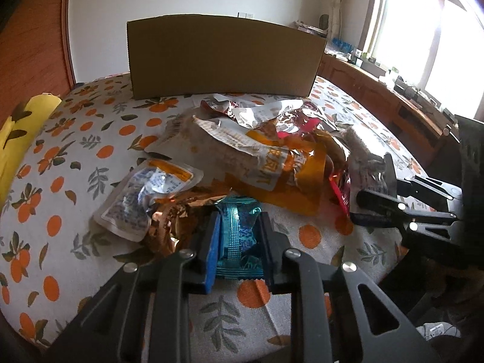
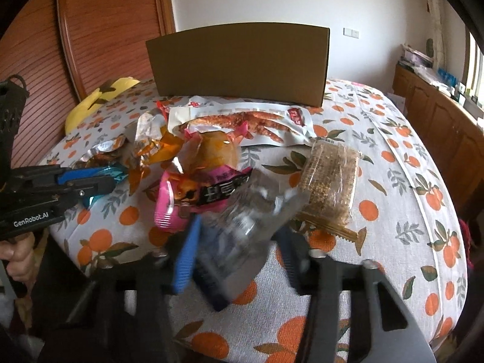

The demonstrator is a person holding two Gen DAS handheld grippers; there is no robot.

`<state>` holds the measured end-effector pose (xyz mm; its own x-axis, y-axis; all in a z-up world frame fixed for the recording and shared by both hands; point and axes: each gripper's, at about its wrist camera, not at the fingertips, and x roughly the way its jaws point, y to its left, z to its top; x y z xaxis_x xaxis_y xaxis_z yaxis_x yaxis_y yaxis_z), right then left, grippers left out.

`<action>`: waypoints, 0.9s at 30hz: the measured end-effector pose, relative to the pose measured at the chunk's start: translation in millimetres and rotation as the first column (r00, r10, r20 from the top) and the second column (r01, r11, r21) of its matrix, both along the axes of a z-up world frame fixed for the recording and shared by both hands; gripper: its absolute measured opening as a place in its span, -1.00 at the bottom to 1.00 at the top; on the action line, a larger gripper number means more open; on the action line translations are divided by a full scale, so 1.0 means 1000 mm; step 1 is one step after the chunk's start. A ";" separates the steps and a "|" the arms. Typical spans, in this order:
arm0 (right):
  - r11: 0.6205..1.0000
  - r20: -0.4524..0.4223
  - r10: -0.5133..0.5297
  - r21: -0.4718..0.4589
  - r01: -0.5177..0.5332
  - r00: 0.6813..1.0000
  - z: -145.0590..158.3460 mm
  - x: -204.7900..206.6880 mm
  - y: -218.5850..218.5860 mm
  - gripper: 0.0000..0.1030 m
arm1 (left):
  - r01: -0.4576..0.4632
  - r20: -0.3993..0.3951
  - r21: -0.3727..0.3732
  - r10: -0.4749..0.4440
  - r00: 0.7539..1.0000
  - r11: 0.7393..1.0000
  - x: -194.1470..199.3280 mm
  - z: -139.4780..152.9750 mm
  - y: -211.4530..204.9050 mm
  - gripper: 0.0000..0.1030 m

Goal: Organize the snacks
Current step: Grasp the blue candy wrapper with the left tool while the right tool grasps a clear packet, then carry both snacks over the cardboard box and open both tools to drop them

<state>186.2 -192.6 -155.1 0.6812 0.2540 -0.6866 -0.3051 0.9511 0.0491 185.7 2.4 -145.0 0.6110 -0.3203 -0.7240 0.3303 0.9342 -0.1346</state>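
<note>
Both claws working at the near edge of the snack pile

The left claw (image 1: 237, 239) is clamping a teal packet (image 1: 239, 230) by the bench (image 2: 393, 211) edge; the right claw (image 2: 239, 251) is straddling a blurred clear packet (image 2: 251, 211), grip unclear; bare cloth lying rightward.

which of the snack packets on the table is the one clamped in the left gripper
The small teal foil packet, pinched between the left gripper pads at the near edge of the pile. The other packets are orange, white, pink or clear; none is teal.

The right gripper (image 2: 239, 248) and the clear packet (image 2: 251, 211) between its fingers are smeared by motion blur, so whether the pads press it cannot be told, the cardboard box (image 1: 222, 57) hides its own inside, and print on the far packets is unreadable
</note>
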 end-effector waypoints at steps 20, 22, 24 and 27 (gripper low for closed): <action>0.996 0.006 -0.025 0.083 0.025 1.000 0.021 -0.023 -0.024 -0.29 | 0.009 0.085 -0.018 -0.008 0.996 1.000 -0.027 0.037 -0.004 -0.58; 0.996 0.013 -0.024 0.088 0.023 1.000 0.025 -0.023 -0.026 -0.29 | 0.008 0.093 -0.024 -0.006 0.996 1.000 -0.026 0.042 -0.003 -0.58; 0.996 0.022 -0.020 0.084 0.018 1.000 0.031 -0.022 -0.027 -0.29 | 0.008 0.102 -0.026 -0.006 0.995 1.000 -0.024 0.048 -0.002 -0.57; 0.997 0.036 -0.008 0.073 0.006 0.999 0.040 -0.018 -0.028 -0.29 | 0.010 0.118 -0.021 -0.007 0.993 1.000 -0.017 0.055 -0.001 -0.57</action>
